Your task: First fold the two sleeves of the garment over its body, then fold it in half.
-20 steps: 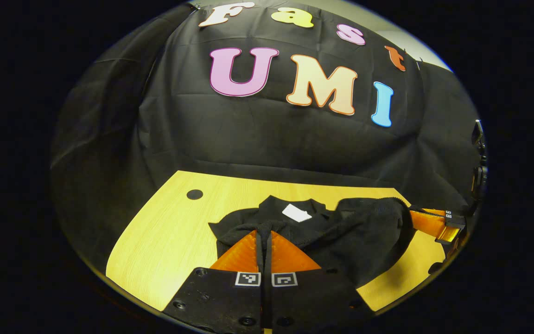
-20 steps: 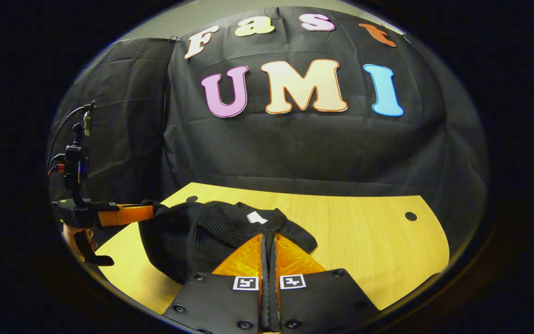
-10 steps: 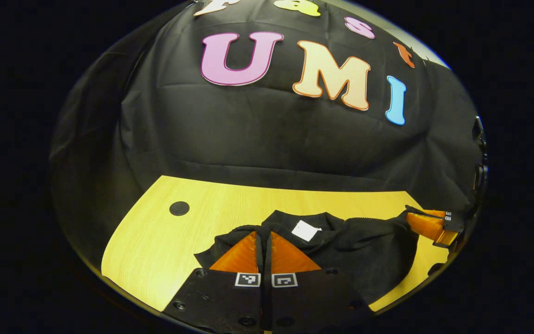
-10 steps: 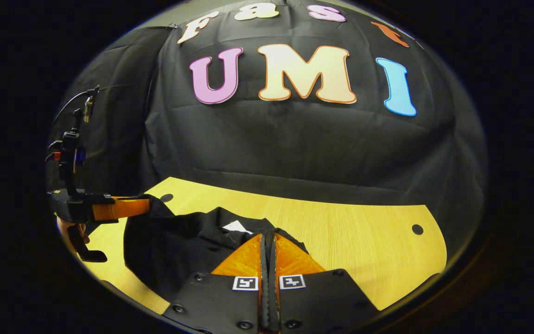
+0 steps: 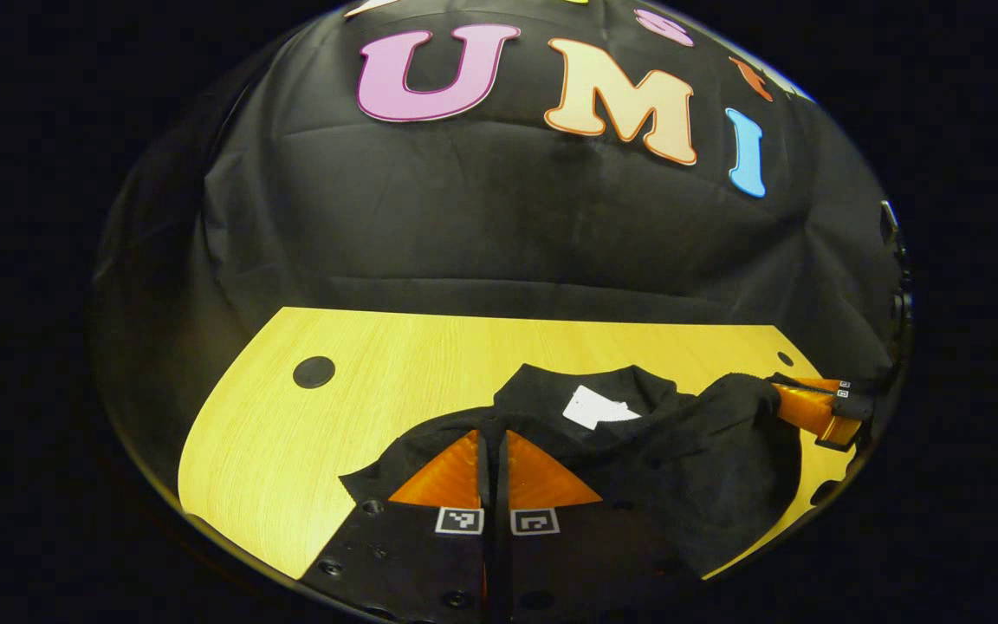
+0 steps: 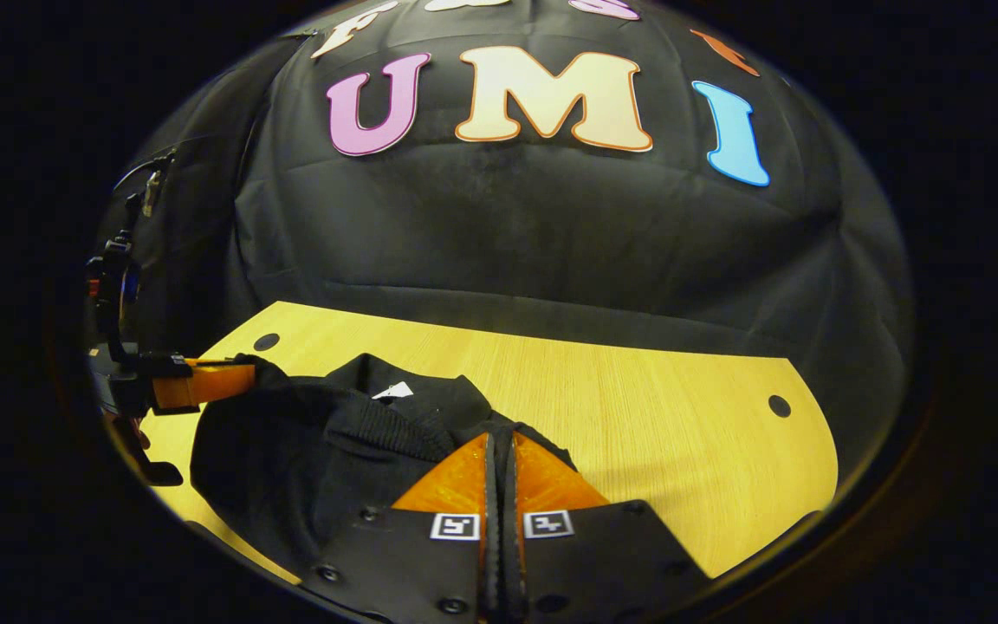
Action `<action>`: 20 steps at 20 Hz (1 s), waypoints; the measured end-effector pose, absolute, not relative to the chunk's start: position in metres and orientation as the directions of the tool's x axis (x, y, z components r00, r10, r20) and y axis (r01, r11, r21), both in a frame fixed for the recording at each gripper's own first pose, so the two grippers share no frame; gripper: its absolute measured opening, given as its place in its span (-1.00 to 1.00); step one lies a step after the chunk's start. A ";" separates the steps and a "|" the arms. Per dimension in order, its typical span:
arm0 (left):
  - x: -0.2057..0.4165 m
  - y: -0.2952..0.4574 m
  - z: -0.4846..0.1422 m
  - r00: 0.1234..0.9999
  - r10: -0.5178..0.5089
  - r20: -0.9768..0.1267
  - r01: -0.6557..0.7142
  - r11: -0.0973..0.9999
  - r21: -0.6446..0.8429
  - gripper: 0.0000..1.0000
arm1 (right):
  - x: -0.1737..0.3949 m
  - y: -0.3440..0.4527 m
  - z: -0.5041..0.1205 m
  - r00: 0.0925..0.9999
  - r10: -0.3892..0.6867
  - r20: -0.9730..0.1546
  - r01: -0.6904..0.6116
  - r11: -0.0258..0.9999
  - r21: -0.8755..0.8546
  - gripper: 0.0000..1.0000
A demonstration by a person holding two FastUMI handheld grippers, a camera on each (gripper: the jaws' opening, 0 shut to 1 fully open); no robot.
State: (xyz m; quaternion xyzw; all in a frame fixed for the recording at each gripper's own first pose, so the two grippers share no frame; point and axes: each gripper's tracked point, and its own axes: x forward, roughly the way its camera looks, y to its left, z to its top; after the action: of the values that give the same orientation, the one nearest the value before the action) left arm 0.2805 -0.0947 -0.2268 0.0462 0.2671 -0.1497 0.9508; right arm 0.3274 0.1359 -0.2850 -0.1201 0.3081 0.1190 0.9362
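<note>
A black garment point(image 5: 707, 468) lies bunched on the yellow wooden table point(image 5: 395, 381), its collar with a white label point(image 5: 599, 406) facing up. My left gripper point(image 5: 493, 435) is shut on a fold of the black cloth at the garment's left side. In the same view my right gripper point(image 5: 778, 392) pinches the cloth's far right edge. In the right gripper view, the garment point(image 6: 291, 451) spreads to the left with its label point(image 6: 392, 391) showing. My right gripper point(image 6: 499, 438) is shut on its edge, and my left gripper point(image 6: 249, 373) holds the far left edge, both low over the table point(image 6: 655, 416).
Round black cable holes sit in the tabletop, one at the left point(image 5: 313, 372) and others near the corners point(image 6: 779, 406) point(image 6: 266, 341). Bare wood stretches beyond the collar up to the black cloth wall. The table's front edge runs close under both grippers.
Both grippers have carried the held cloth edge forward toward the collar and lower to the table. The raised fold has flattened and the collar now lies nearer the fingertips.
</note>
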 end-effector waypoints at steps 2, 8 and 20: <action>0.280 -0.093 -0.226 0.815 -0.259 -0.518 0.309 0.951 0.010 -0.96 | 0.326 0.137 -0.287 0.778 0.153 -0.610 -0.303 0.941 -0.150 -0.81; 0.284 -0.076 -0.199 0.868 -0.236 -0.438 0.279 0.960 0.034 0.70 | 0.319 0.146 -0.282 0.778 0.178 -0.602 -0.334 0.929 -0.157 0.12; 0.230 -0.051 -0.094 0.944 -0.198 -0.263 0.236 0.964 0.123 0.91 | 0.277 0.132 -0.182 0.875 0.220 -0.431 -0.314 0.936 -0.160 0.98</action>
State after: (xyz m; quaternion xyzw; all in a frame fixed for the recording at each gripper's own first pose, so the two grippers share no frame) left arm 0.2297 -0.0511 -0.0937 0.0767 0.1254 -0.1104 0.9830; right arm 0.2771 0.1319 -0.1821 -0.1132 0.2079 0.1389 0.9616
